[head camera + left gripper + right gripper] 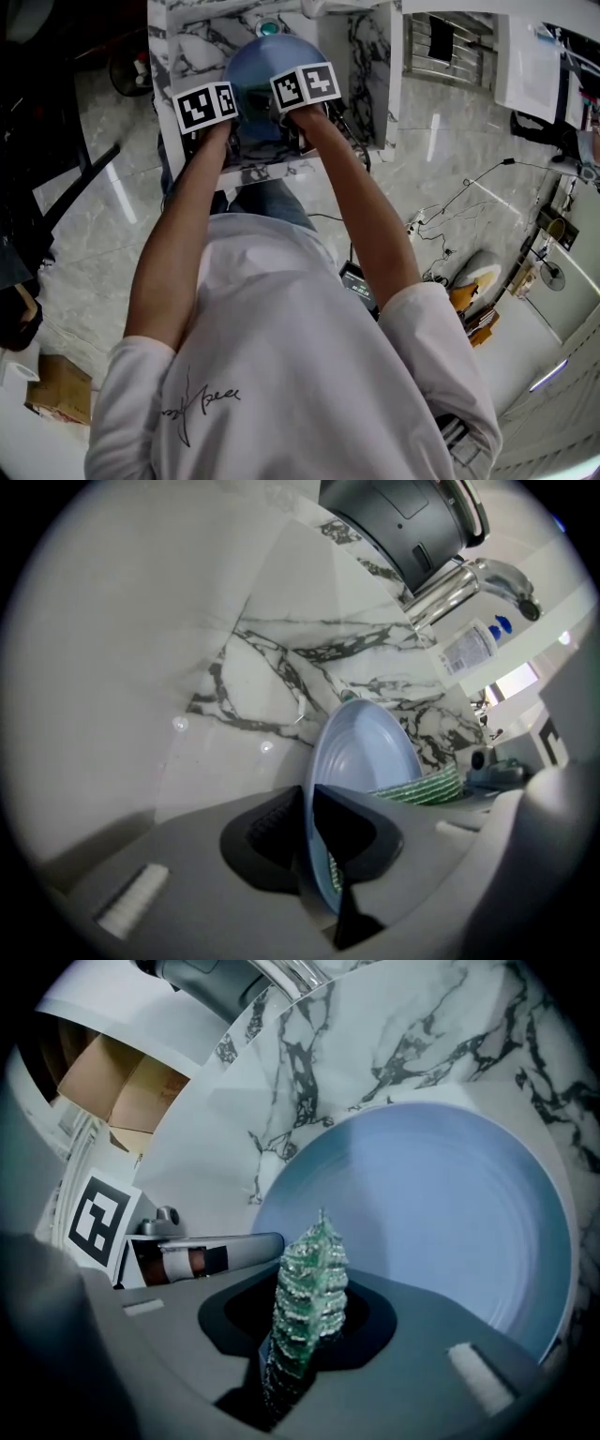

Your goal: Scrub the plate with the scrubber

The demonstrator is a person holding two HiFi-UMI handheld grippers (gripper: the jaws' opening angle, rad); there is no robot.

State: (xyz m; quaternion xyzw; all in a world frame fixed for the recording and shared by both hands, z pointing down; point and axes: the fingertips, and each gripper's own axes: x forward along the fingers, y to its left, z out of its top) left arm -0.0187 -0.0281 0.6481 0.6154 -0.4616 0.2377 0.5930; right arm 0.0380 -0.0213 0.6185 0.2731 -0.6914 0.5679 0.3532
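With the left claw [309, 841] pinching only the rim of the plate [370, 752] and the right claw [305, 1330] clamped on the scrubber [309, 1279], I'd say a hard scrub could lever that plate loose into the sink [370, 84].

Plate [441, 1213]: round, pale blue, faint concentric rings on its face, glossy. It stands on edge, nearly upright. Its lower rim sits between the jaws of the left gripper [314, 850], which are clamped on it, and the rest rises past the fingertips. Its face is turned toward the right gripper [302, 1326].

Scrubber [307, 1293]: green, glittery mesh, folded into a narrow ridged wad. It is pinched between the right gripper's jaws with its tip poking out beyond them, in front of the plate's lower face. Contact with the plate cannot be told.
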